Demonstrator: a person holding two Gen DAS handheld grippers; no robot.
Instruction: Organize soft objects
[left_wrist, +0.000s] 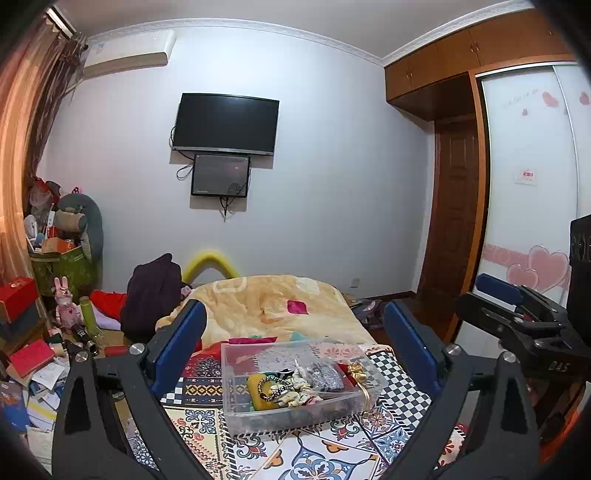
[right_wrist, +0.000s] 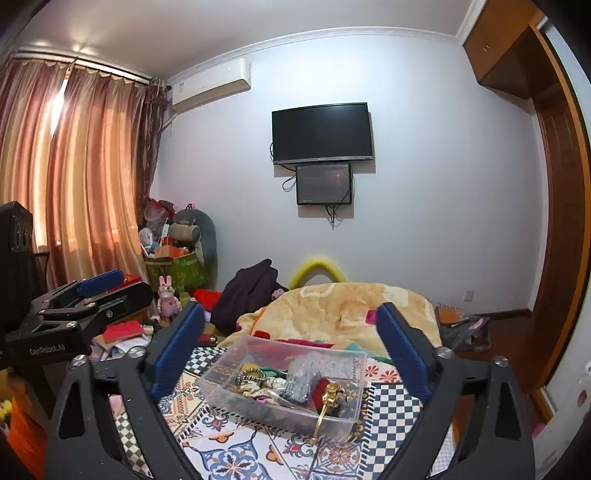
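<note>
A clear plastic box (left_wrist: 236, 406) stands on a patterned cloth (left_wrist: 325, 454), filled with scrunchies, a bead bracelet (left_wrist: 271, 387), a grey mesh pouch (left_wrist: 327, 376) and a gold ribbon (left_wrist: 356, 371). It also shows in the right wrist view (right_wrist: 225, 391). My left gripper (left_wrist: 295, 339) is open and empty, held above and in front of the box. My right gripper (right_wrist: 291, 339) is open and empty too, beside the left one, which shows at the left of its view (right_wrist: 99, 288). The right gripper shows at the right of the left wrist view (left_wrist: 498, 291).
A yellow blanket (left_wrist: 266, 302) lies heaped behind the box. A dark garment (left_wrist: 151, 295) and a pink rabbit toy (left_wrist: 64, 302) sit among clutter at the left, with a green bag (left_wrist: 70, 266). A TV (left_wrist: 225, 123) hangs on the far wall. A wardrobe (left_wrist: 532, 192) stands right.
</note>
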